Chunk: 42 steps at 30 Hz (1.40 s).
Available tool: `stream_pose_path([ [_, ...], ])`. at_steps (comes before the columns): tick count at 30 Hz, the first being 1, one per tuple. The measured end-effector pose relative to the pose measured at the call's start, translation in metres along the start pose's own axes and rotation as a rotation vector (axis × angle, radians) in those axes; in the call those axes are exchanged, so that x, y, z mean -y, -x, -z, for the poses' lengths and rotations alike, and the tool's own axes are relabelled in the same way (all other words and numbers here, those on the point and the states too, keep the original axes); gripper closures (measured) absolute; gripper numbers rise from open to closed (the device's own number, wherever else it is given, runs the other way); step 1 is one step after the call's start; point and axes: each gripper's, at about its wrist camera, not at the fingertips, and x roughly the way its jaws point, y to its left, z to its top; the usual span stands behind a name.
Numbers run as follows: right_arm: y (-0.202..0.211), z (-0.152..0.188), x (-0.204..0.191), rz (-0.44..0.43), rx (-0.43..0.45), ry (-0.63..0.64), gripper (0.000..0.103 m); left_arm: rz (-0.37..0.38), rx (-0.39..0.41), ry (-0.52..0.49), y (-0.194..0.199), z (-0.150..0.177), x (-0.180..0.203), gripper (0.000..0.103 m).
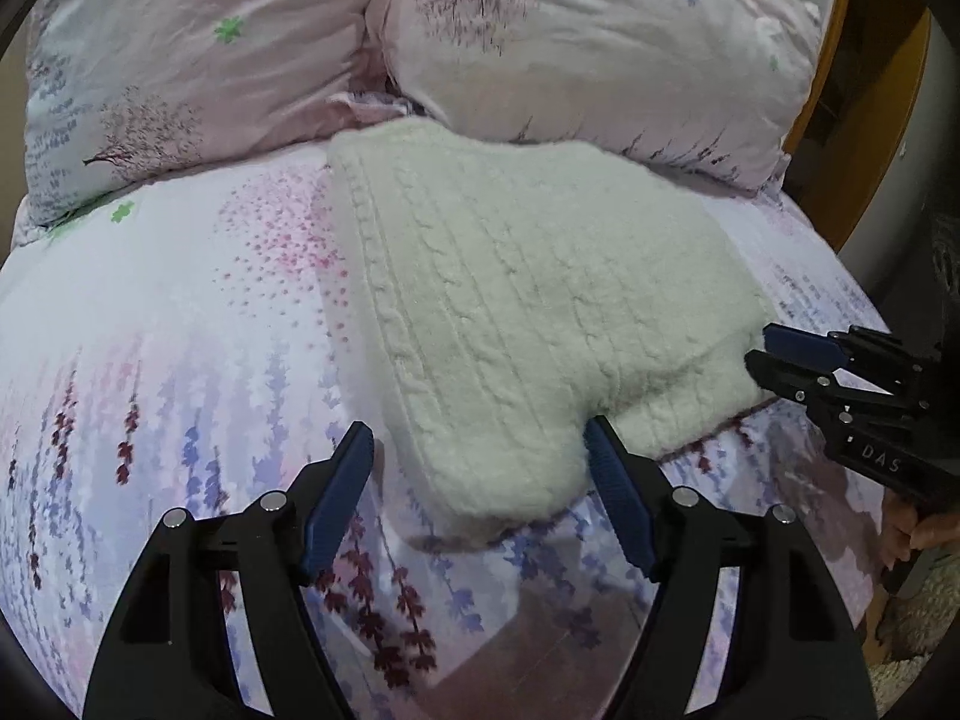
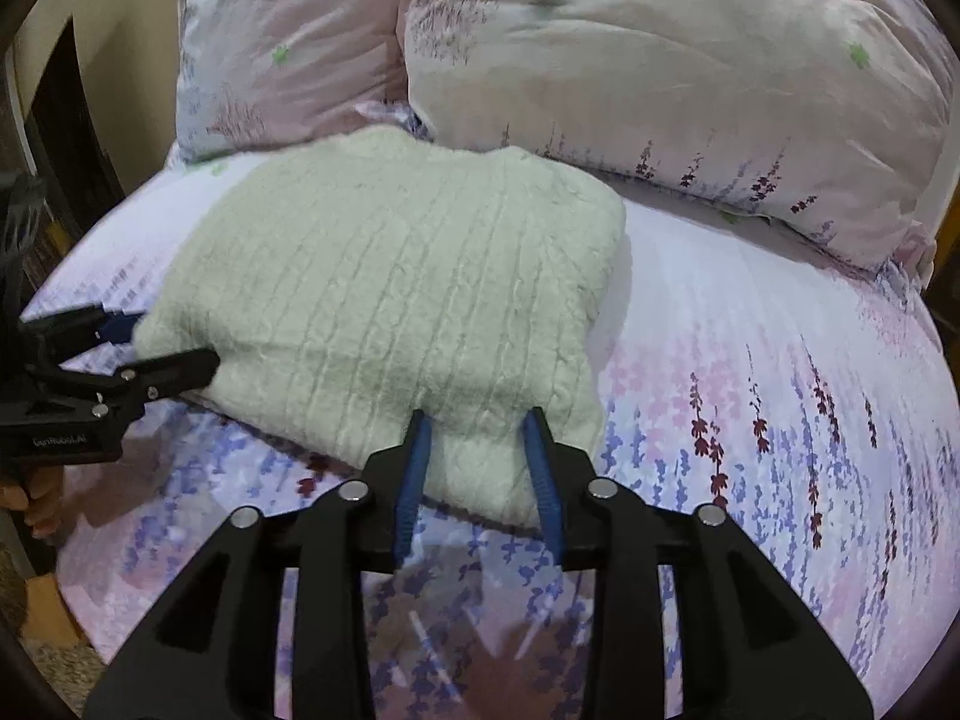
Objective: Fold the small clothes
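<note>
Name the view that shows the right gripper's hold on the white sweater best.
Right wrist view: the right gripper straddles the white sweater's near edge, both pads visible. Left wrist view shows it only sideways at the frame's edge.

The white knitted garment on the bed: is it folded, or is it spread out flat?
Folded. The white knitted garment lies as a thick compact block with rounded doubled edges; no sleeves or legs stick out.

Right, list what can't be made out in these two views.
- Sweater underside and inner layers: both views, covered by its own top layer.
- Sweater's far edge: left wrist view, behind the pillow.
- Right gripper: right wrist view, the fuzzy knit hides whether the jaws press on it.
- Hand: right wrist view, cut off by the picture's edge.
</note>
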Motion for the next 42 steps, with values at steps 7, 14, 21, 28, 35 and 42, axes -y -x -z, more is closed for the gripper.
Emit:
stream_pose_path([
  [7,0.048,0.015,0.003,0.013,0.121,-0.039,0.012,-0.049,0.082,0.01,0.043,0.021,-0.002,0.008],
  [14,0.066,0.033,-0.009,0.055,0.132,-0.038,0.002,-0.065,0.015,0.087,0.052,0.041,-0.012,0.001],
  [21,0.062,0.049,-0.016,0.044,0.054,-0.043,0.002,-0.149,-0.04,0.09,0.054,0.053,-0.002,0.001],
  [28,0.049,0.058,-0.021,0.046,-0.04,-0.053,0.002,-0.214,-0.121,0.042,0.045,0.063,0.014,0.001],
  [35,0.039,0.064,-0.022,0.053,-0.113,-0.062,0.002,-0.223,-0.155,0.045,0.043,0.066,0.019,0.001],
  [42,0.032,0.067,-0.022,0.06,-0.152,-0.054,0.002,-0.214,-0.172,0.062,0.04,0.065,0.016,0.001],
])
